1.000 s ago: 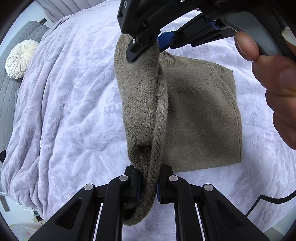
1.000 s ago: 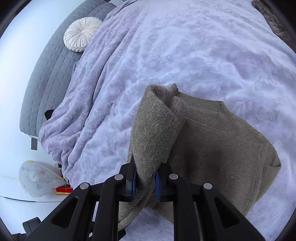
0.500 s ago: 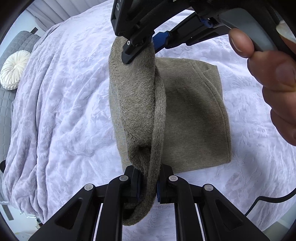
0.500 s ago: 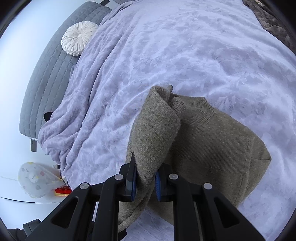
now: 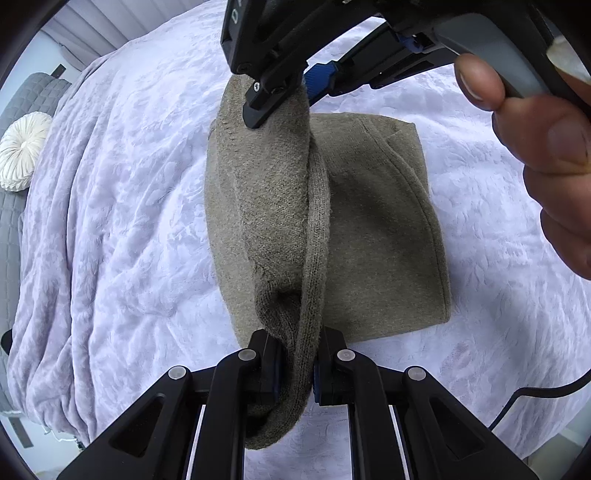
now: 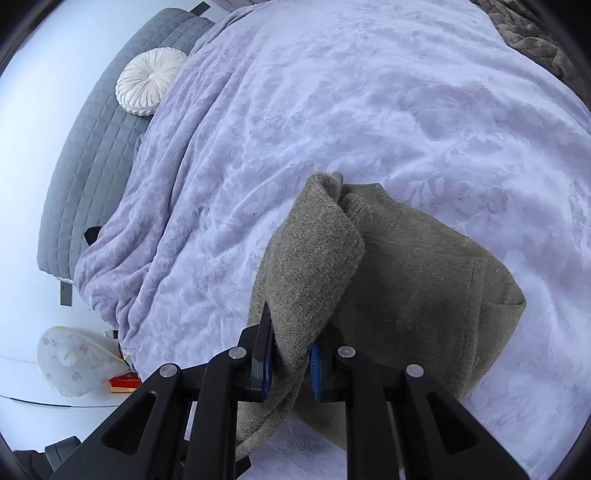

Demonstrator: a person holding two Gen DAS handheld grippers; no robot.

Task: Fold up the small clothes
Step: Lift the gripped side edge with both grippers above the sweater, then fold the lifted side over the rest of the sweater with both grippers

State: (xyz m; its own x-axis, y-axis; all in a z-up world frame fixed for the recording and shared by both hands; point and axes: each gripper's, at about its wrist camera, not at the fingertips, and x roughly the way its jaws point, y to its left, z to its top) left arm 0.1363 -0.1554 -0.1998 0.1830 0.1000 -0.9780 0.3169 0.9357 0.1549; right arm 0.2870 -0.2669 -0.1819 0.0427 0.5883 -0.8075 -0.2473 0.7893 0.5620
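An olive-brown knit sweater (image 5: 373, 229) lies on the bed (image 5: 122, 236), which is spread with a pale lilac blanket (image 6: 332, 110) pressed with a leafy pattern. The part of the sweater that lies flat forms a rough rectangle, its far corner folded in with a seam showing. One long side is lifted off the bed as a doubled flap with a ribbed edge, stretched between the two grippers.

The left gripper (image 5: 298, 363) has its jaws closed on the near end of that flap; a loose tail of knit hangs down below them. The right gripper (image 5: 291, 88) pinches the far end, blue pads showing, with the right hand (image 5: 546, 147) around its grey handle. In the right wrist view the right gripper (image 6: 291, 363) has its jaws clamped on a thick fold of the cloth, and the ribbed neckline sits just beyond, bunched where the fold rises. The weave looks coarse and slightly fuzzy.

A round white pleated cushion (image 6: 151, 83) rests by the grey quilted headboard (image 6: 96, 147) at the far left corner of the bed. Beside the bed's left edge stands what may be a white patterned bag (image 6: 70, 360) with something red next to it; the fisheye blurs it. A brown throw (image 6: 535, 33) lies at the far right corner.
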